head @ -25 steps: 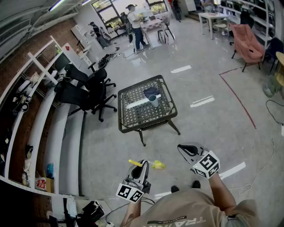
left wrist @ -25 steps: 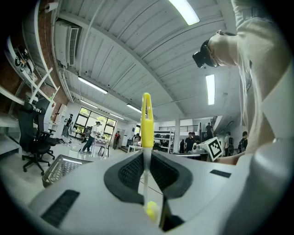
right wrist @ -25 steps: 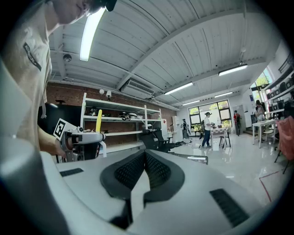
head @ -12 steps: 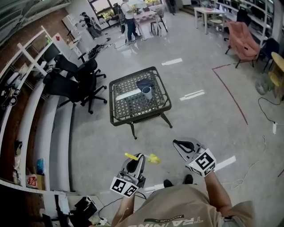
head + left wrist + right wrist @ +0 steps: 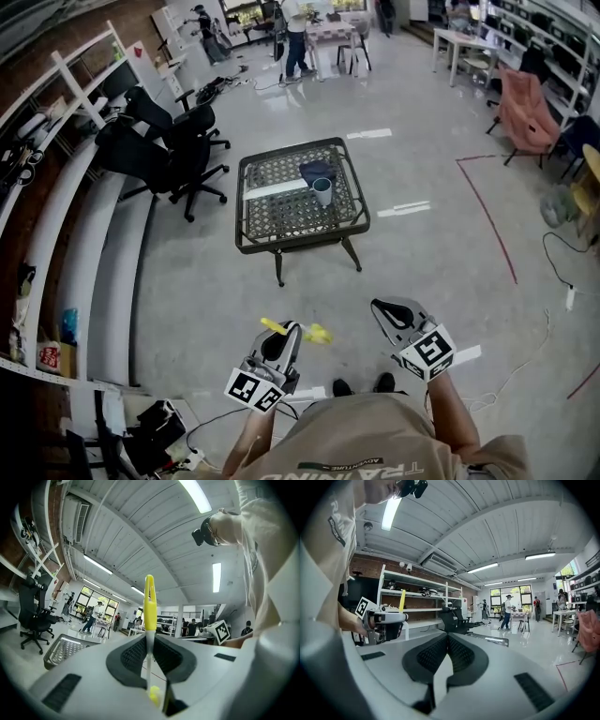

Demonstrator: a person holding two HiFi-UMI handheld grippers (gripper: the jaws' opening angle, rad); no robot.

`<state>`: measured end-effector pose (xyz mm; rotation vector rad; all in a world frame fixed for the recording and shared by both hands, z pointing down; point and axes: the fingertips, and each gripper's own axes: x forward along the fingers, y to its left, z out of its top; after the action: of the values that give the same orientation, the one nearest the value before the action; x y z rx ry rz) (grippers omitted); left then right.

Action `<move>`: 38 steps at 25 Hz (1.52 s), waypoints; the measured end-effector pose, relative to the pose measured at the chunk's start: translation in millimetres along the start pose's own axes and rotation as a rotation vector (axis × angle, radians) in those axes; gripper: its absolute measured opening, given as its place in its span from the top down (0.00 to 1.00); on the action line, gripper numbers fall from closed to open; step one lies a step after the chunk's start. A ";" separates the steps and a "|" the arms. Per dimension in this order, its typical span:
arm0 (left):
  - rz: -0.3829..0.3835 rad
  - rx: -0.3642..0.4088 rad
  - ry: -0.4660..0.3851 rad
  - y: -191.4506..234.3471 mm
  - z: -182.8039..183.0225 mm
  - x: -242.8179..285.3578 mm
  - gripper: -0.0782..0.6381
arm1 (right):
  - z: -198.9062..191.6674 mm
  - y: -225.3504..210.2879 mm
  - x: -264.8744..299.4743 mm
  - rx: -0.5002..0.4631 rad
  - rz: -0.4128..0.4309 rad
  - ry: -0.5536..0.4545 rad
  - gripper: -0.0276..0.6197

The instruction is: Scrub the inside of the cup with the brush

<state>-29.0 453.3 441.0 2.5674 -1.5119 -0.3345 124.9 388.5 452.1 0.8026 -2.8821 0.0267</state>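
Yellow brush (image 5: 316,333) sits clamped crosswise in the left gripper (image 5: 290,330), its thin shaft pinched between the dark pads (the bushy end pokes out toward the other hand). The right gripper (image 5: 382,307) is squeezed tight on nothing at all. Both are held low in front of the person, well apart from the wire-mesh table (image 5: 300,247) out on the floor. The cup (image 5: 322,191) stands upright on that table, just beside a dark cloth (image 5: 316,170).
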 end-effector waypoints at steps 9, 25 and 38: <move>0.001 -0.035 0.037 16.4 -15.9 -11.5 0.83 | -29.4 6.5 1.5 0.060 -0.021 0.069 0.93; 0.033 0.020 0.045 17.0 1.3 96.2 0.83 | -30.5 -95.2 28.1 0.074 0.056 0.015 0.93; 0.121 0.013 0.037 35.7 -8.7 143.6 0.83 | -45.6 -137.8 63.3 0.061 0.157 0.055 0.93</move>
<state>10.6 310.5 440.9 2.4628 -1.6521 -0.2621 148.7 240.6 503.4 0.5739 -2.8966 0.1523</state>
